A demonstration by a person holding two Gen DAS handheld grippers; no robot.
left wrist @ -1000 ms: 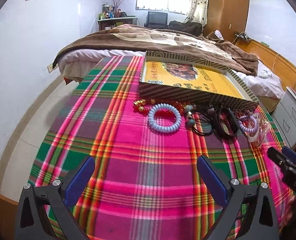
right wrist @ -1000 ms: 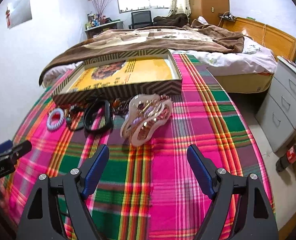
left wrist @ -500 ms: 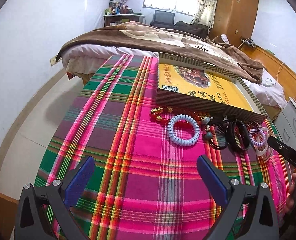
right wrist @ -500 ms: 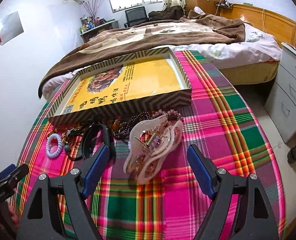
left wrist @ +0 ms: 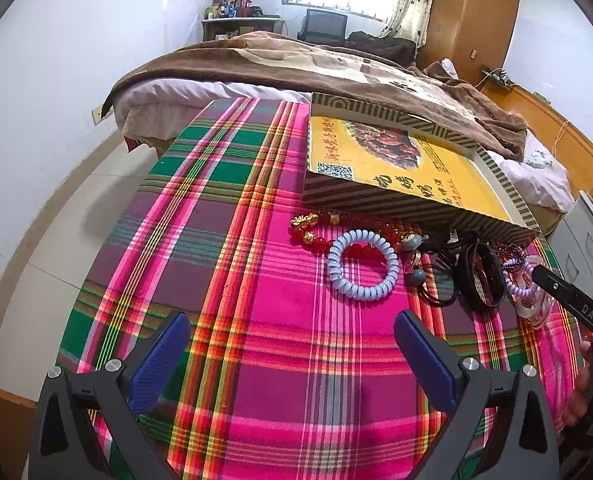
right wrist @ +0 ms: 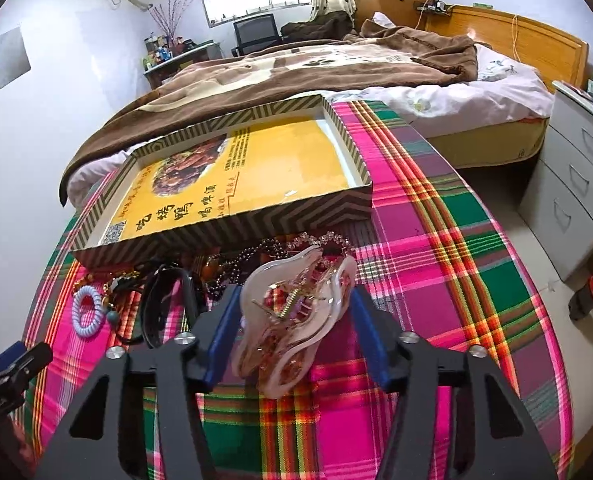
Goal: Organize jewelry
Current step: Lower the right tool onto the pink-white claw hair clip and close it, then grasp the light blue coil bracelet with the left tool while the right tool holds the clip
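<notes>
A pink translucent hair claw (right wrist: 296,312) lies on the plaid cloth, between the blue pads of my right gripper (right wrist: 295,292). The jaws are closing, and both pads touch the claw's sides. Behind it are dark beads (right wrist: 256,256), black bands (right wrist: 164,304) and a blue spiral hair tie (right wrist: 88,312). A shallow striped box with a yellow floor (right wrist: 256,232) stands just beyond. My left gripper (left wrist: 290,320) is open over bare cloth, short of the blue spiral tie (left wrist: 362,265) and a red bead bracelet (left wrist: 316,232). The right gripper's finger (left wrist: 568,300) shows at that view's right edge.
The plaid cloth (left wrist: 256,280) covers a table that drops to tiled floor on the left. A bed with a brown blanket (right wrist: 296,68) lies behind the box. Grey drawers (right wrist: 576,184) and a cola bottle (right wrist: 592,284) on the floor stand to the right.
My right gripper has moved forward over the hair claw and its jaws have narrowed from wide open onto the claw's sides. The left gripper has drifted closer to the jewelry, still open.
</notes>
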